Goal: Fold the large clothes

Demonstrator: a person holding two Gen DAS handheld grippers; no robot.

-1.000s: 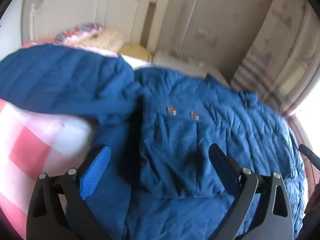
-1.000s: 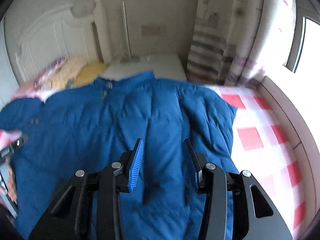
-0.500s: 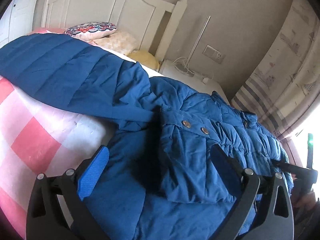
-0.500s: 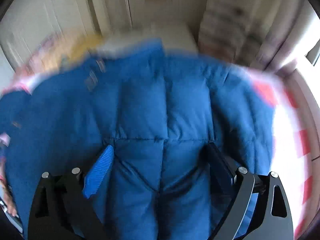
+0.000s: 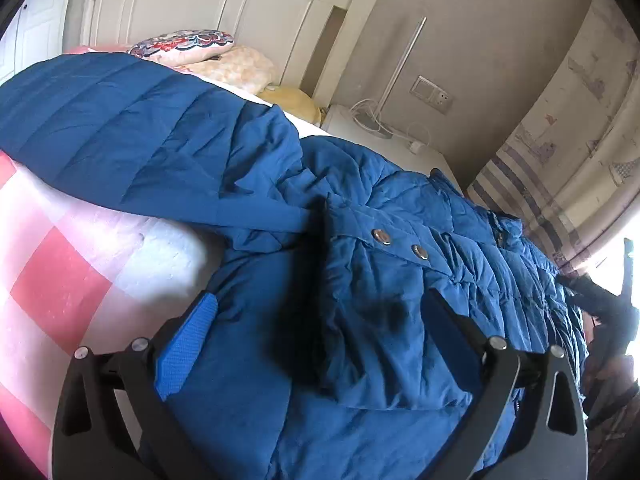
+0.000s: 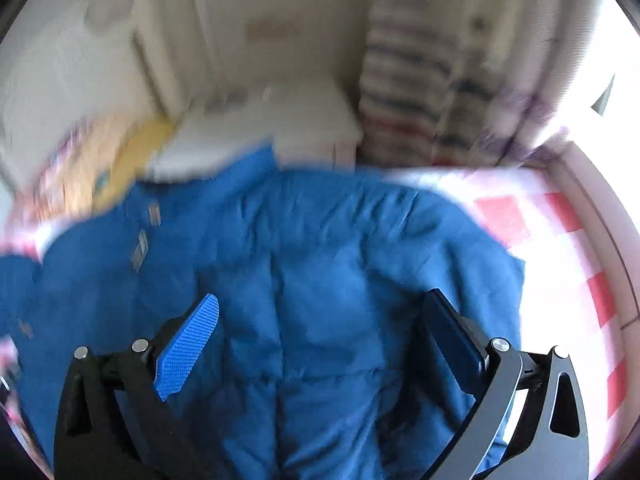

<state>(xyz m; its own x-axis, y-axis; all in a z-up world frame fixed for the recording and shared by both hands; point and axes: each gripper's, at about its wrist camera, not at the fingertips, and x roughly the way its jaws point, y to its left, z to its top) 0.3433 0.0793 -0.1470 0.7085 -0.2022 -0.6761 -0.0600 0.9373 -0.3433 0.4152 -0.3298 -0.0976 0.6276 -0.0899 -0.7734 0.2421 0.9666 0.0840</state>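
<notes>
A large blue quilted jacket (image 5: 360,280) lies spread on a bed with a pink and white checked sheet (image 5: 60,280). One sleeve (image 5: 120,132) stretches to the far left, and a folded flap with two metal snaps (image 5: 400,244) lies on the body. My left gripper (image 5: 320,312) is open, low over the jacket's folded part, holding nothing. In the blurred right wrist view the jacket (image 6: 320,260) fills the middle. My right gripper (image 6: 324,312) is open above it and empty. The right gripper also shows at the far right of the left wrist view (image 5: 600,308).
A white headboard (image 5: 240,12) and pillows (image 5: 208,52) stand at the bed's head. A white nightstand (image 5: 384,140) with cables sits beside it, with a striped curtain (image 5: 540,184) further right. A bright window and ledge (image 6: 592,184) border the bed's right side.
My right gripper has opened wide from nearly shut and pulled back over the jacket. My left gripper stayed open and dropped closer to the folded flap.
</notes>
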